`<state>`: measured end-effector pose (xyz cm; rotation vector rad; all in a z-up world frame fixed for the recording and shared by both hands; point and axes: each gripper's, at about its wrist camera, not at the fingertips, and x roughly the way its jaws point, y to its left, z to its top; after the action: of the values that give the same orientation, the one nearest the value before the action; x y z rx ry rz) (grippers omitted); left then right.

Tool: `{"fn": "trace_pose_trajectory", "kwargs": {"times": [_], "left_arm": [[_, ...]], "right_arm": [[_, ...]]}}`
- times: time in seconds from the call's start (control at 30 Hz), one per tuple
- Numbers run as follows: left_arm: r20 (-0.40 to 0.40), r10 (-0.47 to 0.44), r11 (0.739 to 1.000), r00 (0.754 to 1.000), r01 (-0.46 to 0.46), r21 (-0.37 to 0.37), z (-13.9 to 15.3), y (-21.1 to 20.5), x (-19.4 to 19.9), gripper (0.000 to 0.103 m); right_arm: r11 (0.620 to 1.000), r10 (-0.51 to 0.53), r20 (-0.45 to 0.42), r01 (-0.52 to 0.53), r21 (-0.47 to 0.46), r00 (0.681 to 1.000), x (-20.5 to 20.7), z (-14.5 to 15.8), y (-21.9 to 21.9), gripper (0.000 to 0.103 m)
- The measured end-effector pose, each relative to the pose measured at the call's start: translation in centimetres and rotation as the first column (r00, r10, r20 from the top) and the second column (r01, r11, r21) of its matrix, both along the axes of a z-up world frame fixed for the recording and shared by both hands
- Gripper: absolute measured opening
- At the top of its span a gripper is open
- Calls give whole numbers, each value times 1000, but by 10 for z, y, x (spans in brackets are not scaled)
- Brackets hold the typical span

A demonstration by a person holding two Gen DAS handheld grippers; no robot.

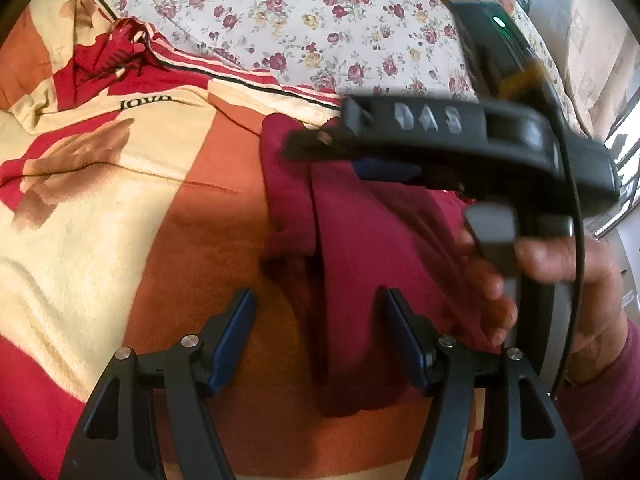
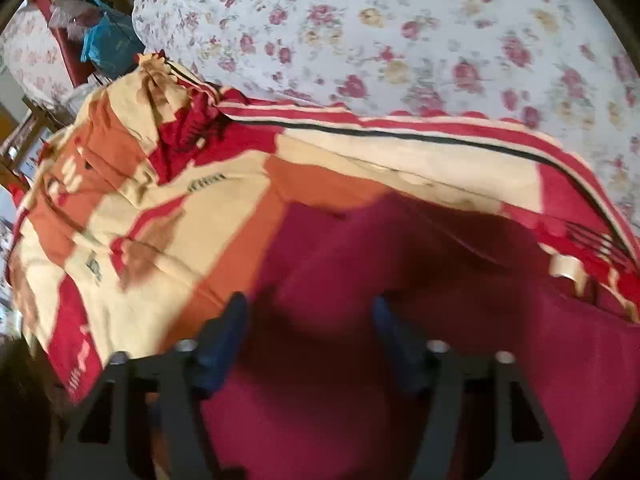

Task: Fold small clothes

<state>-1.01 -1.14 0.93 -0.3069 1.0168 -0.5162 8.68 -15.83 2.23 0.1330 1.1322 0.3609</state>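
Both claws are hanging released, the left gripper (image 1: 316,340) and right gripper (image 2: 308,340) hovering over the maroon knit garment (image 1: 360,232) lying mid-blanket (image 1: 100,216), needing matched edge pinches.

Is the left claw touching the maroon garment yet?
Cannot tell. In the left wrist view the open left claw frames the maroon garment, which shows between its fingers, but neither view shows contact or a gap plainly.

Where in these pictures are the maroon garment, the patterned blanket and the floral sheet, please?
maroon garment (image 1: 360,232): left wrist view, on its middle panel.
patterned blanket (image 1: 92,240): left wrist view, on a cream patch.
floral sheet (image 2: 400,32): right wrist view, on its flowered surface.
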Motion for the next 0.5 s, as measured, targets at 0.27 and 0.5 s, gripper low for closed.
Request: {"fn": "trace_pose_trajectory", "kwargs": {"times": [0.27, 0.5], "left_arm": [[13, 28, 999, 1000, -28, -16, -2, 0, 3, 47], [45, 34, 998, 998, -32, -50, 0, -11, 7, 46]], "right_arm": [[973, 53, -7, -54, -224, 999, 11, -15, 38, 85], [995, 41, 35, -38, -89, 999, -2, 7, -1, 27]]}}
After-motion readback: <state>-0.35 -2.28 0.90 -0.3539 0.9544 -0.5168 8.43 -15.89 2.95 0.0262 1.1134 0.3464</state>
